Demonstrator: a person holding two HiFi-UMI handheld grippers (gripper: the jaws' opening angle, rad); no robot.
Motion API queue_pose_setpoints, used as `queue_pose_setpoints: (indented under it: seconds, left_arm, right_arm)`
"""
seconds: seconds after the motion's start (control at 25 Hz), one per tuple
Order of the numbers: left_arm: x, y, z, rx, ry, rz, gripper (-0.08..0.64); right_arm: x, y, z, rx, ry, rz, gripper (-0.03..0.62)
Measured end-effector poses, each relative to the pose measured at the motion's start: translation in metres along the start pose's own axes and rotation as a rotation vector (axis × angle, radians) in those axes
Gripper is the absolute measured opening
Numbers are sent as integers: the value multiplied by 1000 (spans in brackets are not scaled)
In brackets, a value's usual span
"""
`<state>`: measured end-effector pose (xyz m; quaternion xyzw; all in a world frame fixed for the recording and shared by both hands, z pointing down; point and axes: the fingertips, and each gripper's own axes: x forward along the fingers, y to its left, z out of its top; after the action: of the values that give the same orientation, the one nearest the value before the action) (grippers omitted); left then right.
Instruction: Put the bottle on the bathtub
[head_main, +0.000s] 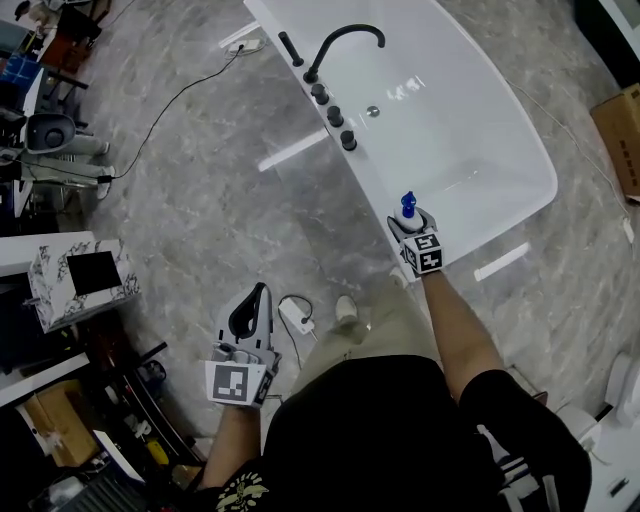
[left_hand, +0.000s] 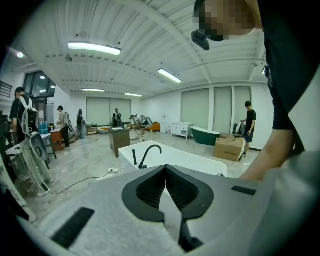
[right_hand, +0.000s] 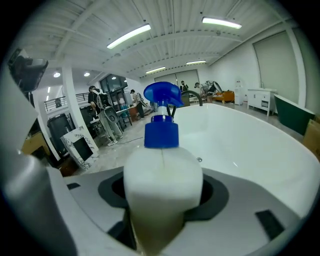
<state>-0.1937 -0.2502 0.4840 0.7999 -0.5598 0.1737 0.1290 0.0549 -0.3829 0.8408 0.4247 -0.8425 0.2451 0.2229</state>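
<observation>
A white bottle with a blue pump top (right_hand: 162, 170) stands upright between the jaws of my right gripper (right_hand: 162, 200), which is shut on it. In the head view the bottle (head_main: 407, 210) and right gripper (head_main: 418, 238) sit at the near rim of the white bathtub (head_main: 470, 240). The tub's inside (right_hand: 250, 145) spreads out behind the bottle. My left gripper (head_main: 250, 318) hangs low over the floor, well left of the tub, jaws shut with nothing between them (left_hand: 164, 192). The tub with its black tap (left_hand: 149, 152) shows in the distance in the left gripper view.
A black curved tap (head_main: 345, 45) and several black knobs (head_main: 335, 115) line the tub's left rim. A cable and a white power strip (head_main: 297, 317) lie on the grey marble floor. A marbled box (head_main: 80, 275) stands left; a cardboard box (head_main: 620, 135) is at the right edge. People stand far off.
</observation>
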Motion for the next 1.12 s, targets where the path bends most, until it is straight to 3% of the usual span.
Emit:
queue_pose_setpoints:
  seconds: [0.56, 0.72, 0.92, 1.12]
  left_arm:
    - [-22, -2, -25, 2, 47, -1, 9]
    - [-23, -10, -28, 5, 37, -20, 9]
    - [-26, -14, -31, 20, 42, -40, 9]
    - [-26, -16, -30, 33, 45, -57, 9]
  right_arm:
    - [9, 10, -3, -47, -16, 4, 260]
    - [2, 14, -15, -102, 20, -21, 259]
    - [-6, 19, -23, -236, 73, -59, 259]
    - [-2, 27, -31, -233, 107, -11, 259]
